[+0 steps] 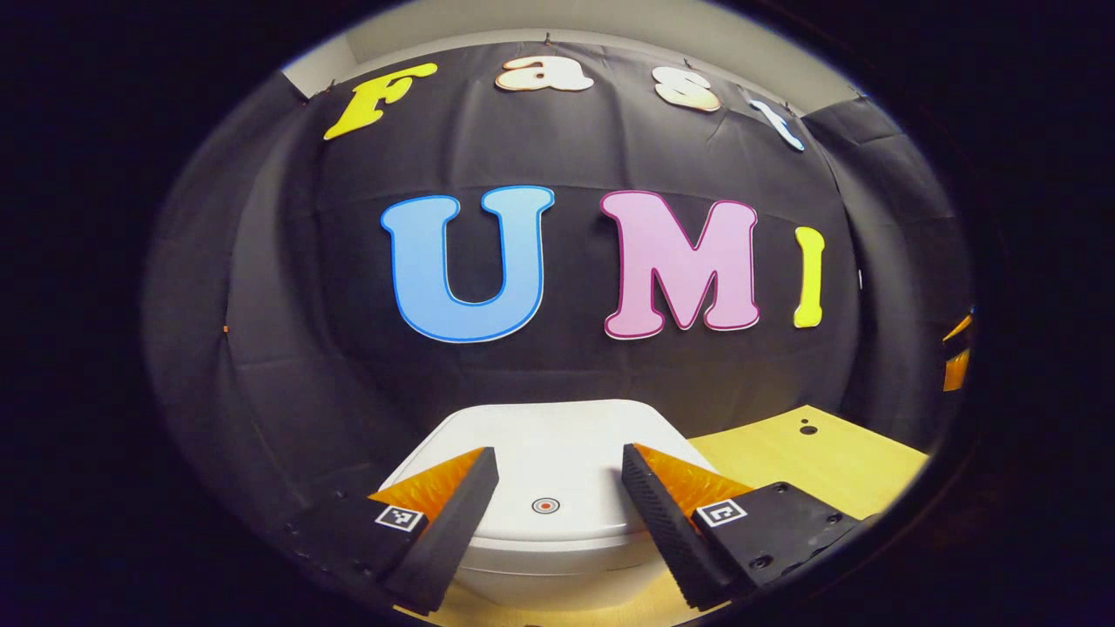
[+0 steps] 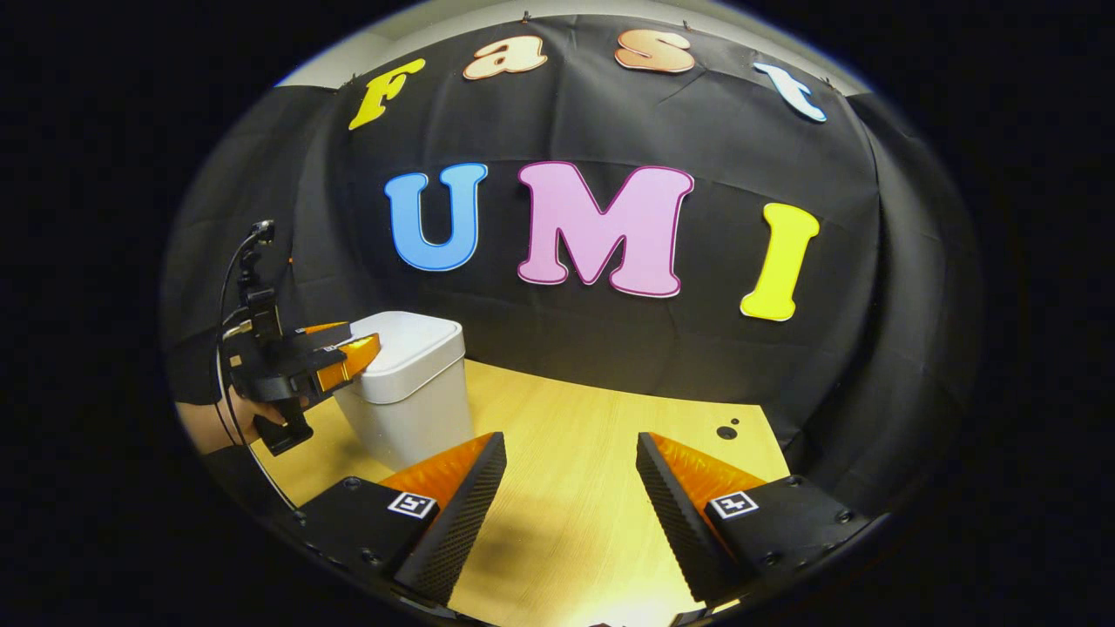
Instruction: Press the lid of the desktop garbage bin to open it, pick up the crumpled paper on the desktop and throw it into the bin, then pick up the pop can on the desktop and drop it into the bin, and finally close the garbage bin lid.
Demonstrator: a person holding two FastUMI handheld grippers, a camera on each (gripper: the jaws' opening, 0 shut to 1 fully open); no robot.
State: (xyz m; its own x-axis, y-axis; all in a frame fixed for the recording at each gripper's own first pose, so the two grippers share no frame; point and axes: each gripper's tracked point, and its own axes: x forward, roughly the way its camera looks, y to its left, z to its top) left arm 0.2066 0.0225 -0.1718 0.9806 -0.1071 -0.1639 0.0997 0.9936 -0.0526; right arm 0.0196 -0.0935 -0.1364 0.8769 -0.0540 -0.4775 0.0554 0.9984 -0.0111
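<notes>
Sitting lid-down on the desk, the white bin (image 1: 557, 488) — both grippers' jaws spread wide, empty.

The right hand-held gripper (image 2: 571, 453) hangs over the pale wooden worktop (image 2: 566, 488), its two fingers spread wide with bare wood between them. At about nine o'clock stands the white garbage bin (image 2: 409, 383), lid down. The left hand-held gripper (image 2: 361, 348), held by a hand (image 2: 253, 418), reaches the bin's lid from the far side, its tips at the lid's edge. A small dark hole (image 2: 726, 432) marks the worktop toward three o'clock.
</notes>
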